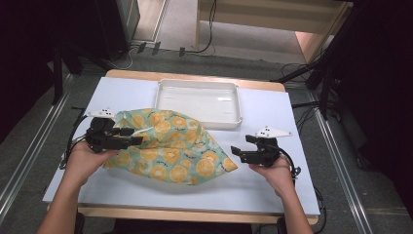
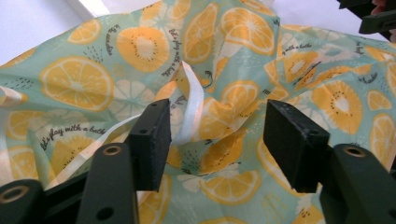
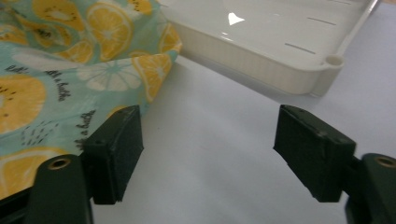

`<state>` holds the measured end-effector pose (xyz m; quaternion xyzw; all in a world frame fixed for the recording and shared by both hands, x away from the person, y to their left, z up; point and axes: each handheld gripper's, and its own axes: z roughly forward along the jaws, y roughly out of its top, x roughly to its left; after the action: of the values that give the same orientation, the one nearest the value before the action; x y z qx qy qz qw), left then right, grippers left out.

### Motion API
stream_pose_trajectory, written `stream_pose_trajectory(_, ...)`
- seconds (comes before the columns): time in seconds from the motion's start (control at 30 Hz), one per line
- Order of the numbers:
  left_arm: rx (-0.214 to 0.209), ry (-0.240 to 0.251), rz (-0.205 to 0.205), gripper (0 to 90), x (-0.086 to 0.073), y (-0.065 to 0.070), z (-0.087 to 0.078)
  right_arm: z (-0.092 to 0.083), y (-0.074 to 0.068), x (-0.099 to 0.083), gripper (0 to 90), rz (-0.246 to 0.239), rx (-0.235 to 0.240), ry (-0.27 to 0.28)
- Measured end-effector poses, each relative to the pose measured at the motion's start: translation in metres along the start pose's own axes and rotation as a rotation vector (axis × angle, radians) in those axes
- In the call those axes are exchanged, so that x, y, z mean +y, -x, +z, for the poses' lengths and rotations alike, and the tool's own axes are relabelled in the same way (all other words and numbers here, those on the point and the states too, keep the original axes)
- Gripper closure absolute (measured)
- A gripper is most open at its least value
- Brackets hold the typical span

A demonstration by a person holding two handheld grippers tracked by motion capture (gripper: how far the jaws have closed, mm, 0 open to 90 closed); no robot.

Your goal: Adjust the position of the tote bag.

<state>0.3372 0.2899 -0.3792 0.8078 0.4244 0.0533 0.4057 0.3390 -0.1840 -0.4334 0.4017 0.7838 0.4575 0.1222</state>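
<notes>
Okay: drawstring bag (image 1: 170,148) with orange-slice print on mint fabric lies crumpled mid-desk (image 1: 253,187), just in front of the white tray (image 1: 199,100), its far edge near or touching the tray's front wall, can't tell which. Left gripper (image 1: 127,136) sits over the bag's left end, jaws apart, not pinching; in the left gripper view, bunched fabric and a pale ribbon drawstring (image 2: 194,105) sit between the jaws, the string just beside the left pad, contact unclear. Right gripper (image 1: 239,150) is at the bag's right tip, jaws wide with nothing held; the right gripper view shows bare desk between the pads, with the bag edge just behind the left pad. Tray sits at the far side of the desk.
</notes>
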Motion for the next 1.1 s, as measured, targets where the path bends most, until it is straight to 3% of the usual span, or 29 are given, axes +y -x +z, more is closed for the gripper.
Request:
stream_pose_trajectory(0.13, 0.006, -0.008, 0.003, 45.6, -0.003, -0.001, -0.001, -0.003, -0.005, 0.002, 34.7, -0.023, -0.010, 0.005)
stream_pose_trajectory(0.23, 0.010, -0.031, -0.017, 37.9, -0.004, -0.002, -0.001, -0.004, -0.008, 0.003, 40.4, -0.039, -0.015, 0.003)
stream_pose_trajectory(0.27, 0.024, -0.039, -0.009, 38.0, -0.005, -0.003, -0.003, -0.004, -0.010, 0.004, 45.5, -0.071, -0.022, 0.005)
stream_pose_trajectory(0.43, 0.040, -0.029, 0.002, 39.0, -0.007, -0.003, -0.009, -0.004, -0.006, 0.005, 51.8, -0.056, 0.000, 0.001)
stream_pose_trajectory(0.5, 0.046, -0.026, 0.003, 39.2, -0.008, -0.004, -0.012, -0.006, -0.004, 0.006, 52.8, -0.055, -0.007, 0.014)
stream_pose_trajectory(0.6, 0.057, -0.024, 0.002, 39.4, -0.009, -0.007, -0.015, -0.008, -0.002, 0.007, 52.7, -0.023, 0.027, 0.043)
stream_pose_trajectory(0.77, 0.082, -0.038, -0.005, 39.7, -0.010, -0.010, -0.016, -0.007, -0.005, 0.006, 52.7, -0.035, 0.021, 0.031)
stream_pose_trajectory(1.1, 0.070, -0.023, 0.008, 39.0, -0.004, -0.011, -0.021, -0.010, -0.006, 0.003, 52.4, -0.042, 0.006, 0.010)
